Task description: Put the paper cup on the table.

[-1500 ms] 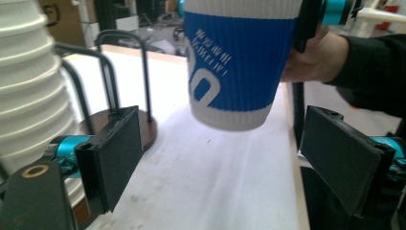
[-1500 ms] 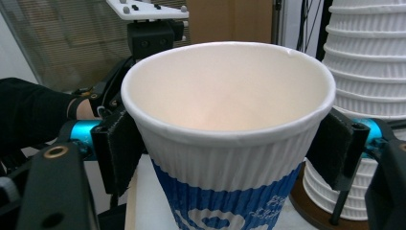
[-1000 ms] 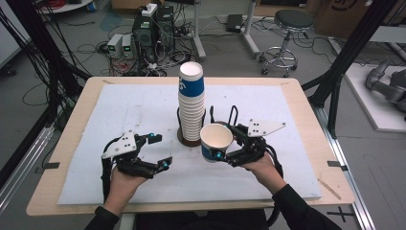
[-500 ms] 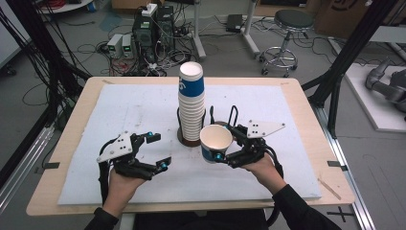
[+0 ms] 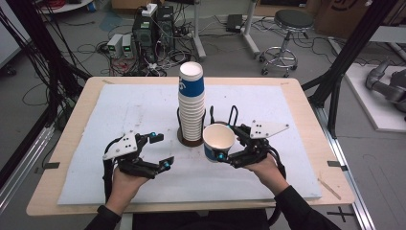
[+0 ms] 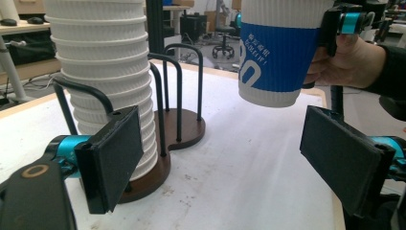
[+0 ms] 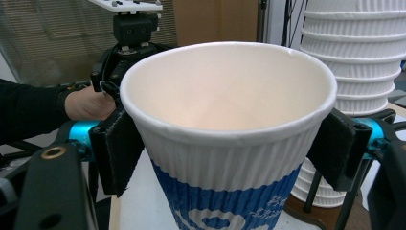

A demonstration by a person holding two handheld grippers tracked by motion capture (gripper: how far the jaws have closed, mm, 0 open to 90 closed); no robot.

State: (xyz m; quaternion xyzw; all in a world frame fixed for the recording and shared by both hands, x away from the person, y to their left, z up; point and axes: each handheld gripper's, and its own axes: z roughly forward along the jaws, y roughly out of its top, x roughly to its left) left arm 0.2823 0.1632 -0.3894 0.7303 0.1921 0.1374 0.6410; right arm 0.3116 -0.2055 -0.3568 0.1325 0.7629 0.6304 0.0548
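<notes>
A tall stack of white ribbed paper cups (image 5: 191,103) with a blue-banded one on top stands in a dark wire holder (image 5: 194,140) at mid table. Just right of it, my right gripper (image 5: 226,143) is shut on a single white and blue cup (image 5: 218,136), held upright a little above the mat. In the right gripper view both pads (image 7: 117,151) press on the cup (image 7: 230,120) below its rim. My left gripper (image 5: 162,151) stands open left of the holder, nothing between its pads (image 6: 112,158). In the left gripper view, the held cup (image 6: 277,52) hangs ahead of them.
A white mat (image 5: 119,110) covers most of the wooden table (image 5: 306,110). The holder has a second bay of wire hoops (image 6: 179,91) on its right side. Cables, a stool (image 5: 287,21) and black frame posts stand beyond the far edge.
</notes>
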